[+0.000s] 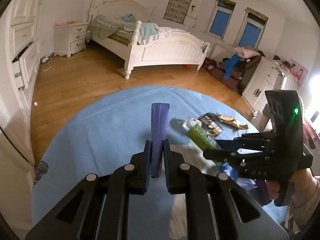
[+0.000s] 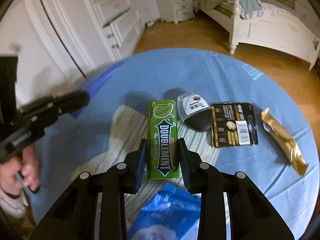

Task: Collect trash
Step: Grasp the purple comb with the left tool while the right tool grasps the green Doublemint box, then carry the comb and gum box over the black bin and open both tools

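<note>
Trash held in both claws above blue worktop [image 2: 230,76]. Left claw [image 1: 157,154] clamped on purple wrapper [image 1: 159,120]; right claw [image 2: 162,156] clamped on green gum pack [image 2: 162,132], lifted off worktop, presumably for transfer into blue bag [image 2: 168,210] below. Black packet [image 2: 234,124] and gold wrapper [image 2: 284,138] left on worktop.

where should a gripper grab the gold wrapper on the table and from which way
Take the gold wrapper across its narrow width near the middle, coming straight down from above. It lies flat on the blue tablecloth as a long, thin, crinkled strip, apart from the black card beside it, so fingers can probably straddle both long edges; the torn ends look flimsier.
</note>
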`<state>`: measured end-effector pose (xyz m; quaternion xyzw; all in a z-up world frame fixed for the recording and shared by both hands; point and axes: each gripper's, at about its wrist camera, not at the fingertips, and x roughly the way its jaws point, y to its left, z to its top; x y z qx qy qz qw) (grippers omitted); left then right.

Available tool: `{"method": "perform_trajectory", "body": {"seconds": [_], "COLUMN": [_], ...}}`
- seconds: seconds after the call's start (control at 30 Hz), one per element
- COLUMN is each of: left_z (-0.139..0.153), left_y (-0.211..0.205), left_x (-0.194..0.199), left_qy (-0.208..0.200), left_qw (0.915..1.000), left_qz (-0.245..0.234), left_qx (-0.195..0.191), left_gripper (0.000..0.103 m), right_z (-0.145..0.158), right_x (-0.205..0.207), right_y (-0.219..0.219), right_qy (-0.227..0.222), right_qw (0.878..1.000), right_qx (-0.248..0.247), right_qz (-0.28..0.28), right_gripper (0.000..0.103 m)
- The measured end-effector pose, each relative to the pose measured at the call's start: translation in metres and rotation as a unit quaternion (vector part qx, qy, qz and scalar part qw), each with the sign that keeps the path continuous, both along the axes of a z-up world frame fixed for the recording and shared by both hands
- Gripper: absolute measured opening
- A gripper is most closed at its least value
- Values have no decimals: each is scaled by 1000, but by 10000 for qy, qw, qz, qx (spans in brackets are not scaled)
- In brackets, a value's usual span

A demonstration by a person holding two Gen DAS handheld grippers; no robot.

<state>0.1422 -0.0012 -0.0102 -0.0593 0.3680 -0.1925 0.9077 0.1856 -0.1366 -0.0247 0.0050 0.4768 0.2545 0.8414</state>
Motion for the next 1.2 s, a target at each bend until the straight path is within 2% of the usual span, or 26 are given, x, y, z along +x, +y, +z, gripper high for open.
{"method": "perform_trajectory", "body": {"seconds": [0.07,0.2,0.37,0.57,0.77,0.93,1.2], "left_z": [4,18,33,41,27,6,-25], "left_y": [-8,-39,-93,-181,-264,-325,-391], "left_x": [-5,-19,-29,-42,-52,-57,-54], "left_qy": [-4,-71,-144,-102,173,532,969], "left_qw": [10000,9996,9973,9888,9766,9650,9549], "left_qz": [-60,-278,-707,-1469,-2096,-2492,-2762], "left_qx": [-34,-32,-99,-233,-455,-621,-503], "left_gripper": [13,13,13,13,13,13,13], "right_z": [12,36,58,60,34,-4,-53], "right_x": [-8,-37,-76,-125,-168,-198,-210], "right_y": [-22,-74,-143,-238,-318,-373,-412], "right_qy": [-71,-383,-872,-1176,-1222,-963,-569], "right_qw": [9985,9904,9786,9584,9379,9178,9030], "right_qx": [541,1242,1490,1614,1462,1569,1733], "right_qz": [-73,-461,-1116,-2039,-2899,-3518,-3890], "right_gripper": [32,32,32,32,32,32,32]}}
